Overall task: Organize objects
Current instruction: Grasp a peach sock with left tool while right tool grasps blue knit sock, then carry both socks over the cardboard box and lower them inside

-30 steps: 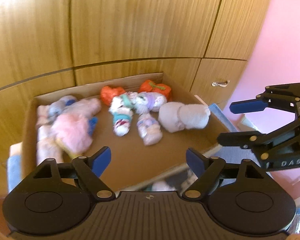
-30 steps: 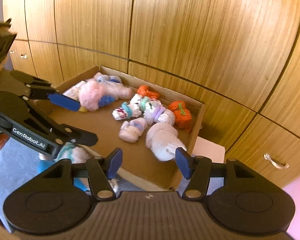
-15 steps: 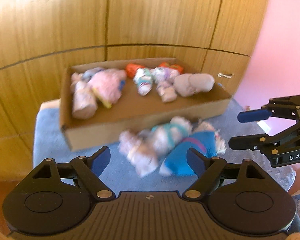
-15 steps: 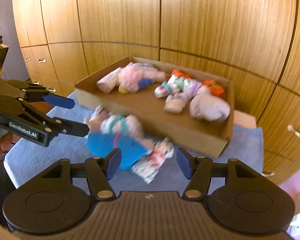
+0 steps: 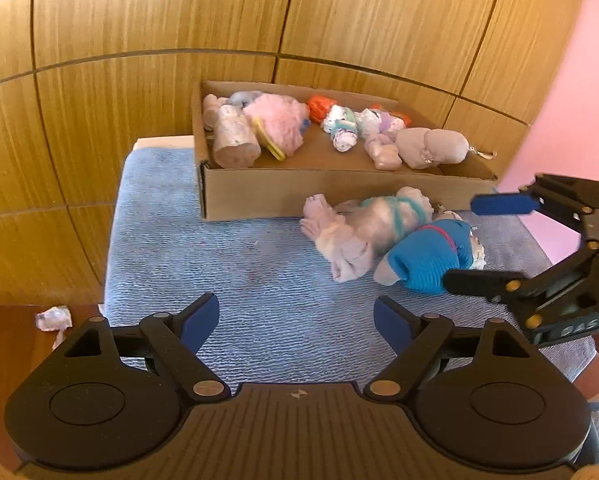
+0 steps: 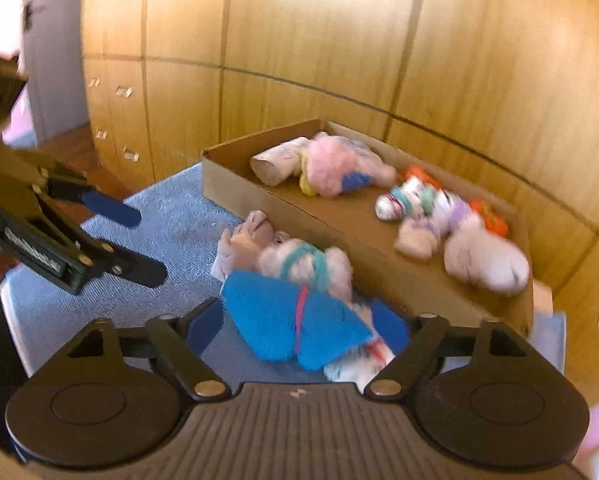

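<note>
A shallow cardboard box (image 5: 259,188) (image 6: 339,224) holds several rolled sock bundles, among them a fluffy pink one (image 5: 277,120) (image 6: 331,160) and an orange one (image 5: 321,106). In front of it on the blue-grey mat (image 5: 219,260) lie a blue bundle (image 5: 427,256) (image 6: 291,320) and a pale pink-and-teal bundle (image 5: 363,228) (image 6: 299,264). My left gripper (image 5: 297,322) (image 6: 135,240) is open and empty over the mat. My right gripper (image 6: 299,326) (image 5: 475,240) is open, its jaws on either side of the blue bundle.
Wooden cabinet doors (image 5: 159,20) stand behind the box, with small handles (image 6: 123,92) at left. A pink wall (image 5: 571,80) is at right. A crumpled scrap (image 5: 53,318) lies on the wooden floor left of the mat.
Both grippers have pulled back and dropped from over the box to the mat. The right gripper has come down around the blue bundle. Both stay open.
</note>
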`<state>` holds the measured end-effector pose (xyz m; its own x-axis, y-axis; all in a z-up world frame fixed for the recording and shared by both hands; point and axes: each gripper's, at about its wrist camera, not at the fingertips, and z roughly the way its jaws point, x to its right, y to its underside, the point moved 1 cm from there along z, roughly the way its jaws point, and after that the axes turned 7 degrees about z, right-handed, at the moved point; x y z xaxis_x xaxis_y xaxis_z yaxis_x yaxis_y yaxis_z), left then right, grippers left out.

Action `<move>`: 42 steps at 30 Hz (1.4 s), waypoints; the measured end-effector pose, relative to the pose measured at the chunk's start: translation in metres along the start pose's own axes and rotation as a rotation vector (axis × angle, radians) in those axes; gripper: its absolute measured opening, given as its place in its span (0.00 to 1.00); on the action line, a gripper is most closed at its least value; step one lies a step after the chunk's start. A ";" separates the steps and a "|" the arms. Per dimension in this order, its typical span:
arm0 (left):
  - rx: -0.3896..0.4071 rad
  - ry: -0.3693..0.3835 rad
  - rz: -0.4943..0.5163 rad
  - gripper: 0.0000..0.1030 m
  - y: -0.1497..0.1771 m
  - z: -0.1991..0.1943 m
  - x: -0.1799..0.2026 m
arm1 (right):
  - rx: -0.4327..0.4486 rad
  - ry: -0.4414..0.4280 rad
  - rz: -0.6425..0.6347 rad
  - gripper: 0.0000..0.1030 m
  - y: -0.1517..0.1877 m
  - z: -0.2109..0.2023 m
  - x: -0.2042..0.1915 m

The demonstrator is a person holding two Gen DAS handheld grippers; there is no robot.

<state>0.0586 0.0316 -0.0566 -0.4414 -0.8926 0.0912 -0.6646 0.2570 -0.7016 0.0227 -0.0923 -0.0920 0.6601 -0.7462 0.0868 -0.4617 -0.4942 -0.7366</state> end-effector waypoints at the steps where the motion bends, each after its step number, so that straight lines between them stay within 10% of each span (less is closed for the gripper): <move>1: 0.000 -0.002 -0.002 0.86 0.000 0.000 -0.001 | -0.013 0.007 -0.029 0.82 -0.001 0.006 -0.001; 19: 0.015 -0.043 0.034 0.86 -0.024 0.039 0.025 | 0.000 -0.003 0.062 0.62 0.035 -0.049 0.000; 24: 0.009 -0.076 0.083 0.68 -0.030 0.057 0.039 | 0.012 -0.009 0.112 0.46 0.042 -0.054 0.010; 42: -0.008 0.023 0.095 0.35 -0.010 0.029 0.032 | -0.045 -0.047 0.069 0.66 0.046 -0.039 0.013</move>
<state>0.0683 -0.0101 -0.0675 -0.5161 -0.8555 0.0410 -0.6243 0.3430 -0.7018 -0.0137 -0.1422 -0.0986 0.6525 -0.7578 0.0043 -0.5325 -0.4626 -0.7089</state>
